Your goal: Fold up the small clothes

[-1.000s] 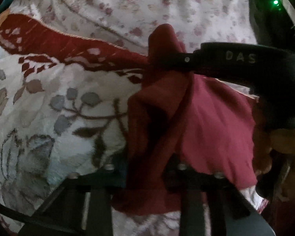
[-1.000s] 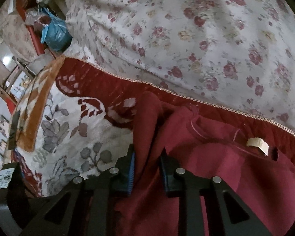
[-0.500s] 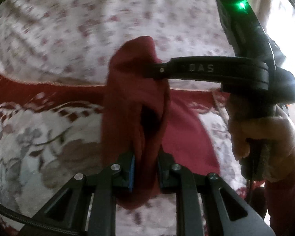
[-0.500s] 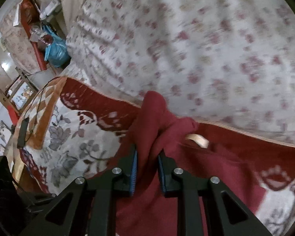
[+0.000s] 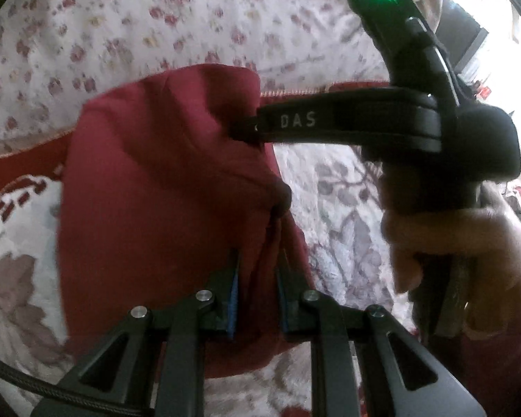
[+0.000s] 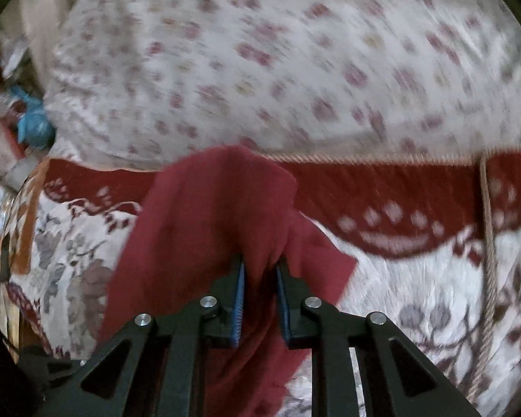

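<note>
**Garment lifted and carried across the bed**

Floral bedding and a red-bordered blanket (image 6: pixel 382 194) form the background. Compared with a second earlier, the dark red garment (image 5: pixel 163 191) hangs bunched and clear of the blanket instead of lying spread on it, suggesting a fold or repositioning underway. Its cloth is soft, creased, gathered into vertical pleats. The left gripper (image 5: pixel 257 292) pinches a fold at 6 o'clock; the right gripper (image 6: pixel 260 299), jaws just closing further, pinches another edge, and appears at 2 o'clock in the left view, held by a hand (image 5: pixel 458 264).
</note>
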`<state>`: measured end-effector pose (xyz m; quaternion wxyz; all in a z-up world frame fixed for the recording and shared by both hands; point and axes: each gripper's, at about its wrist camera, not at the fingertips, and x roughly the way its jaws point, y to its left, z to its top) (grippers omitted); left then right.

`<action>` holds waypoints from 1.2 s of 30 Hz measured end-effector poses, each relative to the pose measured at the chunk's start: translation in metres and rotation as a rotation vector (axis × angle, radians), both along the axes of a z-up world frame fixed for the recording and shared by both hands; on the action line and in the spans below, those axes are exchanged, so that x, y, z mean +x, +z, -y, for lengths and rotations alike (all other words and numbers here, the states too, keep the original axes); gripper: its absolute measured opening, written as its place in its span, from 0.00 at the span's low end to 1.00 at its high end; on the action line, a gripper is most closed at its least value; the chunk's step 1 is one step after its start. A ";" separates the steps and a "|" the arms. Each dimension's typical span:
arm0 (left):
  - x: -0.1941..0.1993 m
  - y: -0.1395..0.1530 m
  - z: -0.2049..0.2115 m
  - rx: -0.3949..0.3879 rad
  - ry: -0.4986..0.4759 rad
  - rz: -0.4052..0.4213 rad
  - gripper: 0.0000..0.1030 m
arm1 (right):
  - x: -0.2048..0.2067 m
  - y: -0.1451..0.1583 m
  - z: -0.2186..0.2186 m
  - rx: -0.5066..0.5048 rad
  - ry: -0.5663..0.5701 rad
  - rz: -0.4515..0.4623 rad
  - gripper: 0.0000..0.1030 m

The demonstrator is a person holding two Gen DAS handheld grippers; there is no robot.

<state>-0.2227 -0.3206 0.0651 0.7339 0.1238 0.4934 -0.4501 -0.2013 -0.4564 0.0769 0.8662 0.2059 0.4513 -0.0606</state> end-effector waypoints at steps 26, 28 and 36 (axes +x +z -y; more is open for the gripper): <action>0.041 0.007 -0.121 0.008 0.201 0.136 0.59 | -0.082 -0.008 -0.073 -0.005 0.018 0.044 0.07; 0.043 0.004 -0.115 0.014 0.202 0.152 0.61 | -0.095 -0.003 -0.070 -0.030 0.014 0.049 0.07; 0.046 -0.010 -0.102 0.047 0.198 0.178 0.64 | -0.101 0.003 -0.049 0.133 0.014 0.112 0.52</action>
